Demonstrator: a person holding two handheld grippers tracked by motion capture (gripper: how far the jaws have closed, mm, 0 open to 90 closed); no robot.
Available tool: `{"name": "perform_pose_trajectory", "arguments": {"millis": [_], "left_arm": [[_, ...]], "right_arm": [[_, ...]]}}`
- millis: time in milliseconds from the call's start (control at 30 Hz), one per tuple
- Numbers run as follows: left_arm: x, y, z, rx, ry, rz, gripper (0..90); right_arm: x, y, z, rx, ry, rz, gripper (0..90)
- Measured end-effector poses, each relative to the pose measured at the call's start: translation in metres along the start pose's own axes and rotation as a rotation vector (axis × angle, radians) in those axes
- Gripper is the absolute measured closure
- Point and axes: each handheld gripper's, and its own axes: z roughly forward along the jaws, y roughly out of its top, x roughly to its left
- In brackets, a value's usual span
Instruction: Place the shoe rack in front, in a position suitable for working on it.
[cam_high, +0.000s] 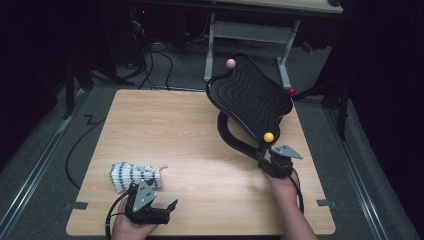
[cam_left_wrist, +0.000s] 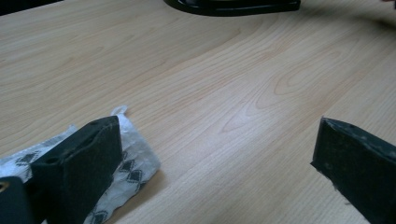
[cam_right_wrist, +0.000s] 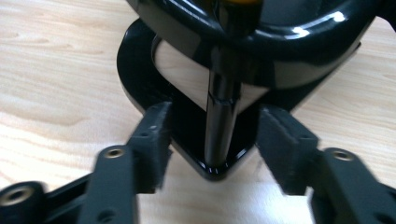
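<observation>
Leftmost, one crumpled white cloth with a black diamond pattern (cam_high: 134, 175) lies near the table's (cam_high: 190, 150) near-left corner, and the left gripper (cam_high: 159, 210) rests just beside it, jaws wide apart and empty. Further right, the right gripper (cam_right_wrist: 212, 140) straddles the post of one glossy black wavy stand (cam_high: 250, 97), jaws apart, not clamped; three balls sit on its rim: pink (cam_high: 231, 63), yellow (cam_high: 269, 136), red (cam_high: 291, 91).
</observation>
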Motion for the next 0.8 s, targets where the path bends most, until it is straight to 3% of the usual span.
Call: {"name": "perform_pose_trajectory", "arguments": {"millis": [133, 233, 367, 500, 533, 567, 600, 633, 667, 733, 767, 800], "left_arm": [[0.0, -0.001, -0.001, -0.012, -0.006, -0.003, 5.8], [0.0, -0.002, -0.001, -0.018, -0.018, -0.003, 8.0], [-0.001, -0.004, 0.002, -0.019, -0.054, -0.011, 8.6], [-0.004, -0.003, 0.003, -0.03, -0.054, -0.003, 10.4], [-0.005, -0.004, 0.003, -0.033, -0.054, -0.001, 11.3], [-0.005, -0.004, 0.004, -0.037, -0.057, -0.003, 11.7], [-0.005, -0.004, 0.004, -0.037, -0.057, -0.003, 12.4], [-0.005, -0.003, 0.004, -0.037, -0.061, 0.0, 12.9], [-0.005, -0.003, 0.004, -0.037, -0.061, 0.0, 13.3], [-0.006, -0.003, 0.004, -0.038, -0.061, 0.005, 13.7], [-0.005, -0.003, 0.004, -0.035, -0.05, 0.008, 14.5], [-0.004, -0.003, 0.003, -0.037, -0.045, 0.01, 14.9]], "right_arm": [[0.005, 0.002, 0.006, 0.003, -0.003, -0.022, 56.5], [0.007, 0.003, 0.006, 0.001, -0.016, -0.038, 73.5], [0.022, 0.002, 0.003, -0.001, 0.023, -0.076, 73.9], [0.054, -0.002, -0.001, -0.014, 0.092, -0.13, 74.2], [0.073, -0.004, -0.003, -0.022, 0.133, -0.15, 74.4], [0.084, -0.004, -0.003, -0.025, 0.151, -0.165, 74.4], [0.084, -0.004, -0.003, -0.025, 0.151, -0.165, 74.4], [0.105, -0.005, -0.003, -0.033, 0.184, -0.187, 74.4], [0.105, -0.005, -0.003, -0.033, 0.184, -0.187, 74.4], [0.124, -0.005, -0.001, -0.042, 0.219, -0.207, 74.6], [0.141, -0.004, 0.002, -0.05, 0.24, -0.228, 74.5], [0.147, -0.004, 0.003, -0.049, 0.239, -0.242, 73.4]]}}
